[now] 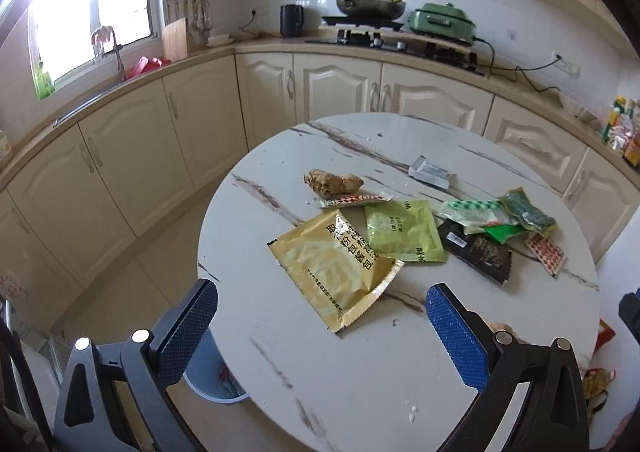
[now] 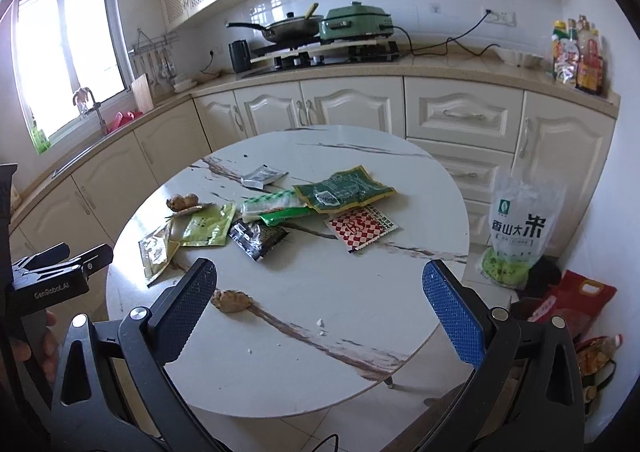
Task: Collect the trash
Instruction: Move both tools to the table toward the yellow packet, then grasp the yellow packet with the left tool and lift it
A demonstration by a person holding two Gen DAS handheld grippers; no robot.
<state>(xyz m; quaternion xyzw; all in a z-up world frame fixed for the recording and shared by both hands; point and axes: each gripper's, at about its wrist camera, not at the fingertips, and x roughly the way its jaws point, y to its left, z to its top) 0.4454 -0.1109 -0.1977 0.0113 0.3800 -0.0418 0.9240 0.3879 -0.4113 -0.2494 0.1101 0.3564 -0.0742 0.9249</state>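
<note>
Several empty wrappers lie on a round white marble table (image 1: pixel 340 372) (image 2: pixel 320 364). A gold packet (image 1: pixel 336 268) (image 2: pixel 156 248) lies nearest my left gripper (image 1: pixel 320 316), which is open and empty just above the table. A light green packet (image 1: pixel 404 230) (image 2: pixel 208 226), a black packet (image 1: pixel 476 248) (image 2: pixel 258 236), a dark green packet (image 1: pixel 528 210) (image 2: pixel 344 188), a red checked packet (image 1: pixel 546 248) (image 2: pixel 360 226) and a silver sachet (image 1: pixel 432 172) (image 2: pixel 262 176) lie further in. My right gripper (image 2: pixel 320 300) is open and empty over the table's near half.
Two ginger pieces (image 1: pixel 332 182) (image 2: pixel 232 300) lie on the table. A blue-grey bin (image 1: pixel 212 376) stands under the table's left edge. A rice bag (image 2: pixel 516 228) and red bags (image 2: pixel 572 300) sit on the floor at the right. Kitchen cabinets (image 1: pixel 340 88) line the walls.
</note>
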